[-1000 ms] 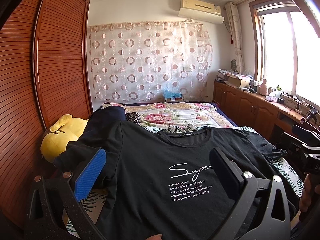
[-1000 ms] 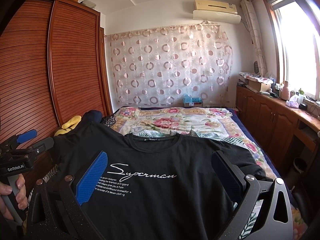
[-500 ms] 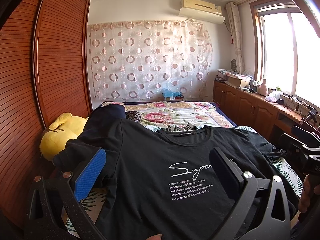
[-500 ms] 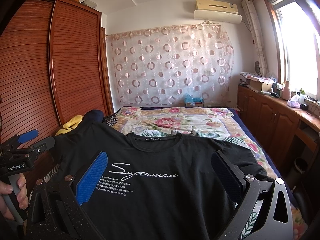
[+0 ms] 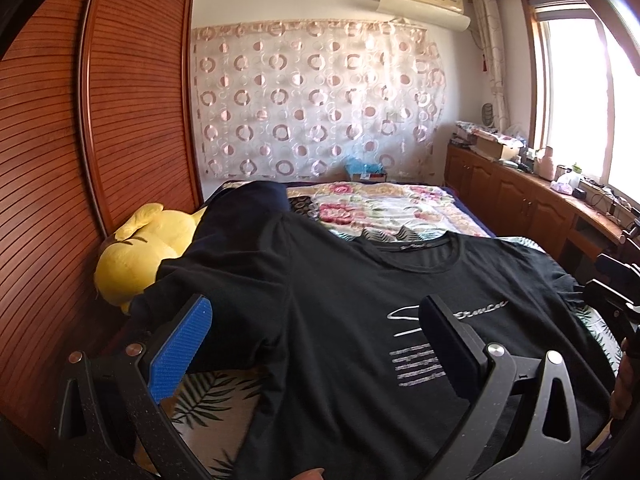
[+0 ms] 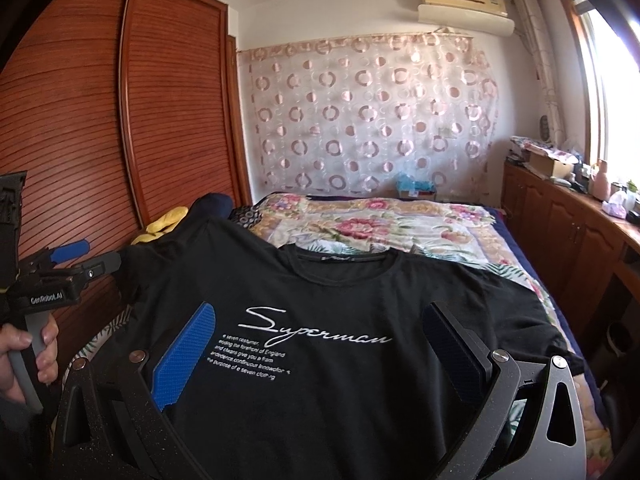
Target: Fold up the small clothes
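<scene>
A black T-shirt [image 5: 344, 320] [image 6: 340, 288] with white "Superman" print lies spread face up on the bed, collar toward the far end. My left gripper [image 5: 316, 344] stands open just above the shirt's left half, near the left sleeve, nothing between its fingers. My right gripper [image 6: 318, 354] is open over the printed chest, its fingers either side of the lettering. The left gripper [image 6: 86, 258] also shows at the left edge of the right wrist view, held by a hand [image 6: 24, 352]. The right gripper [image 5: 604, 280] shows at the right edge of the left wrist view.
A yellow plush toy [image 5: 136, 256] and a dark blue bundle [image 5: 256, 200] lie by the shirt's left shoulder, against the wooden wardrobe [image 5: 132, 120]. A floral quilt [image 5: 380, 208] covers the far bed. Wooden cabinets [image 5: 520, 200] line the window wall.
Both views have shifted a little leftward and down, so the shirt sits further right and higher in each. Both grippers stay open. The shirt has not moved.
</scene>
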Available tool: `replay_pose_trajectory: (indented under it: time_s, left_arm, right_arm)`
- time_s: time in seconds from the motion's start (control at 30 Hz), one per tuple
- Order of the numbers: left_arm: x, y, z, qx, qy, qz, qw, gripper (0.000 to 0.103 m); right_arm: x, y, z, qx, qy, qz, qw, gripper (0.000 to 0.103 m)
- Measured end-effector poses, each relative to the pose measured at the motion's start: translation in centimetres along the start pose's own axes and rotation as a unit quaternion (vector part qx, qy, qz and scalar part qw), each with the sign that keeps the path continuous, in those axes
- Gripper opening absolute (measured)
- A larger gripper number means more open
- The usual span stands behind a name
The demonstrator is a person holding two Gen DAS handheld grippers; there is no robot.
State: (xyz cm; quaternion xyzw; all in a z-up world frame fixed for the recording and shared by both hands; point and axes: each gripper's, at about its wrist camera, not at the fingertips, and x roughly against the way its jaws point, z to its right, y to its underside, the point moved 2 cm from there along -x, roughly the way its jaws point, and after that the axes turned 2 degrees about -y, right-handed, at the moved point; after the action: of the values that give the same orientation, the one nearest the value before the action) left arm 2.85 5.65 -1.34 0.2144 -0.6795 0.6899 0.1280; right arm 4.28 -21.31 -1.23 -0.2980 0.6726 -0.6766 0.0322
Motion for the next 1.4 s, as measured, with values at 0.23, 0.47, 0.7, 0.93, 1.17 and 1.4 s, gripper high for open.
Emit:
replay_pose_trajectory:
  time_s: [0.23,0.47,0.7,0.93,1.17,1.4]
  left_arm:
    - [-1.5,0.7,-3.0,0.003,0.005,-0.018,0.9998,0.103]
    - [-3.0,1.2,-6.9,0.007,0.019,-0.032,0.9993,0.101]
    - [-5.8,1.6,-10.5,0.016,0.007,-0.061,0.9980,0.080]
    - [-8.7,1.3,-13.6,0.045,0.007,-0.085,0.9953,0.060]
    - [-10.1,1.6,-14.2,0.056,0.023,-0.112,0.9918,0.053]
    - [-8.8,0.5,-13.4,0.030,0.034,-0.090,0.9949,0.006]
  right_arm:
    - [-1.7,-0.9,0.5,0.020,-0.025,-0.018,0.999,0.103]
    - [-3.2,-1.2,0.9,0.042,-0.048,-0.035,0.997,0.103]
    - [-5.4,-1.3,1.4,0.066,-0.069,-0.057,0.994,0.103]
    - [-6.9,-2.1,1.7,0.076,-0.084,-0.070,0.991,0.103]
    - [-5.9,-2.4,2.7,0.069,-0.083,-0.065,0.992,0.103]
    - [-5.3,-2.4,2.8,0.059,-0.074,-0.057,0.994,0.103]
